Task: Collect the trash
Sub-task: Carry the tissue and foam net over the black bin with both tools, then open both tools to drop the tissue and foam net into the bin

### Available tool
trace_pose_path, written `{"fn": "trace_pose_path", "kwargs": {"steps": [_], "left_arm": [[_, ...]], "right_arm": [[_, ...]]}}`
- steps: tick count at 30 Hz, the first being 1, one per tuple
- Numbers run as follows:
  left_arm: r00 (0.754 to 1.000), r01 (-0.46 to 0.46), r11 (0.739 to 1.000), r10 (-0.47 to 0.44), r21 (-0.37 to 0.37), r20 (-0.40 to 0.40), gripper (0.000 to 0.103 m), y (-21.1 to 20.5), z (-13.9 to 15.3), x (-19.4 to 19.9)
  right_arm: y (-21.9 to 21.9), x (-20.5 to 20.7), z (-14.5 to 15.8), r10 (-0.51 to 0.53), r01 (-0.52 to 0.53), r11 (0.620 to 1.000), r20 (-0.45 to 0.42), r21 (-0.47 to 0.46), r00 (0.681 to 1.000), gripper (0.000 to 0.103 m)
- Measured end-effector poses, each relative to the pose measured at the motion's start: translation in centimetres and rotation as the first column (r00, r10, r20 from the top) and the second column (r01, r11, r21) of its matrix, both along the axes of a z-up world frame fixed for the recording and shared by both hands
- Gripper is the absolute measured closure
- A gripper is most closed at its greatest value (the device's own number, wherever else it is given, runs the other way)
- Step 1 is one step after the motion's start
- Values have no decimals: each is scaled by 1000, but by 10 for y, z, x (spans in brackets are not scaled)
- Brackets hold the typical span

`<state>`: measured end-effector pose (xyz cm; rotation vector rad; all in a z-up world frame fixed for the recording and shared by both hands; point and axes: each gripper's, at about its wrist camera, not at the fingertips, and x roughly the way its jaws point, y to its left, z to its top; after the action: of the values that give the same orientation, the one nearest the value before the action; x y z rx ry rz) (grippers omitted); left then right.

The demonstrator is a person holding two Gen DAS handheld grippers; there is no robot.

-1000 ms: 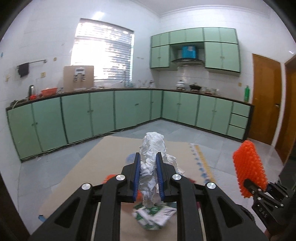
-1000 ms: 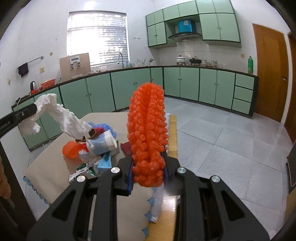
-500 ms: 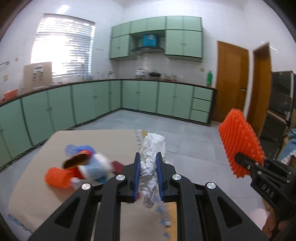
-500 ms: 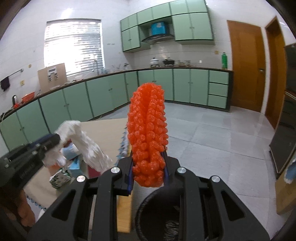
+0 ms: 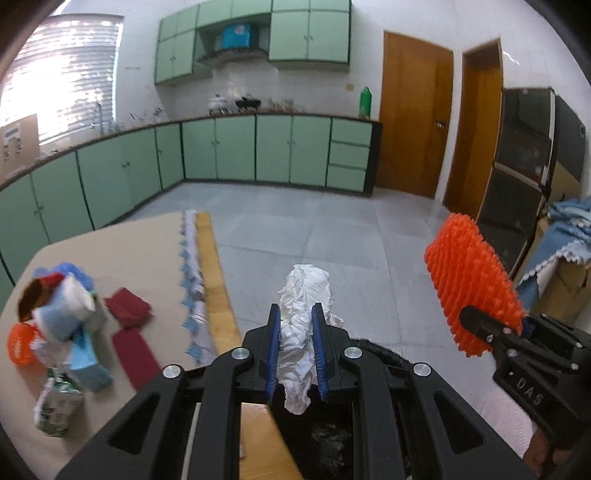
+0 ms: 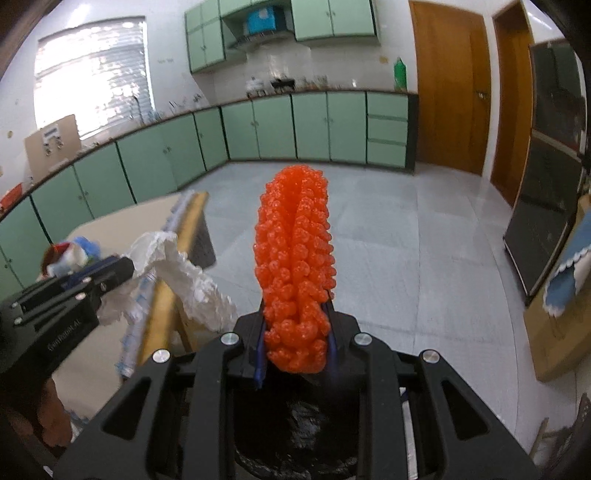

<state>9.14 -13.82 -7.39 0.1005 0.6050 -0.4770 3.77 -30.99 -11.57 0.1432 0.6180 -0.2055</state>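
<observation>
Left wrist: left gripper (image 5: 297, 354) clamps white crumpled paper (image 5: 303, 295) | right gripper (image 6: 295, 341) clamps orange foam net (image 6: 295, 258) | both above black bin (image 6: 295, 424)

Beige-covered table (image 5: 122, 251) — heap of mixed trash (image 5: 59, 332) at left, two dark red cloths (image 5: 129, 314) beside it

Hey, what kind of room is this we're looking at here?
A home kitchen, most likely: green base cabinets under a long counter, matching wall cupboards around a range hood, and pots on the counter.
</observation>
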Motion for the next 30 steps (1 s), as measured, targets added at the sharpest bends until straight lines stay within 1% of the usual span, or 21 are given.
{"fn": "trace_pose_path", "kwargs": {"steps": [4, 5, 7, 8, 9, 10, 12, 13, 15, 16, 18, 21, 23, 25, 28, 30], "left_arm": [[999, 28, 999, -28, 16, -44, 85, -17, -15, 10], [998, 39, 999, -37, 20, -57, 84, -21, -19, 14], [996, 54, 998, -52, 26, -78, 81, -27, -26, 21], [994, 61, 998, -59, 25, -90, 81, -30, -30, 23], [993, 67, 997, -64, 24, -101, 77, -32, -32, 25], [992, 68, 997, -66, 24, -107, 71, -32, -34, 28], [991, 68, 998, -66, 18, -113, 66, -33, -37, 30], [991, 66, 998, -64, 16, -113, 65, -32, -37, 31], [993, 54, 998, -53, 15, -106, 62, -27, -35, 33], [995, 41, 999, -40, 15, -95, 58, -22, -32, 34], [997, 15, 1000, -14, 15, -74, 54, -12, -27, 34], [998, -47, 999, 48, 20, -27, 50, 12, -15, 30], [995, -99, 995, 99, 21, 7, 47, 32, -5, 26], [988, -151, 988, 150, 28, 45, 40, 52, 4, 20], [963, -253, 966, 247, 47, 103, 38, 85, 13, 8], [940, -321, 945, 310, 65, 142, 38, 108, 16, 0]], "right_arm": [[-11, 17, -25, -23, 23, 1000, -60, 9, 998, 75], [-13, 18, -31, -27, 27, 1000, -73, 9, 997, 72], [-19, 24, -41, -33, 34, 999, -95, 9, 995, 64], [-20, 27, -45, -41, 42, 999, -105, 6, 994, 53], [-22, 29, -50, -51, 52, 999, -111, 2, 992, 46], [-24, 30, -52, -58, 59, 998, -114, 0, 992, 43], [-26, 30, -56, -72, 73, 997, -121, -3, 990, 39], [-27, 28, -58, -78, 78, 997, -123, -4, 989, 38], [-29, 26, -59, -93, 93, 996, -116, -8, 989, 28], [-33, 26, -58, -100, 99, 995, -108, -12, 989, 25], [-31, 25, -54, -113, 112, 994, -82, -21, 990, 14], [-21, 25, -43, -112, 111, 993, -47, -30, 993, 9], [-15, 25, -37, -98, 97, 995, -26, -23, 995, 8], [-1, 27, -31, -66, 66, 998, 4, -13, 998, 8], [22, 29, -23, -13, 13, 1000, 39, -9, 999, 7], [44, 33, -20, 36, -36, 999, 58, -11, 998, 7]]}}
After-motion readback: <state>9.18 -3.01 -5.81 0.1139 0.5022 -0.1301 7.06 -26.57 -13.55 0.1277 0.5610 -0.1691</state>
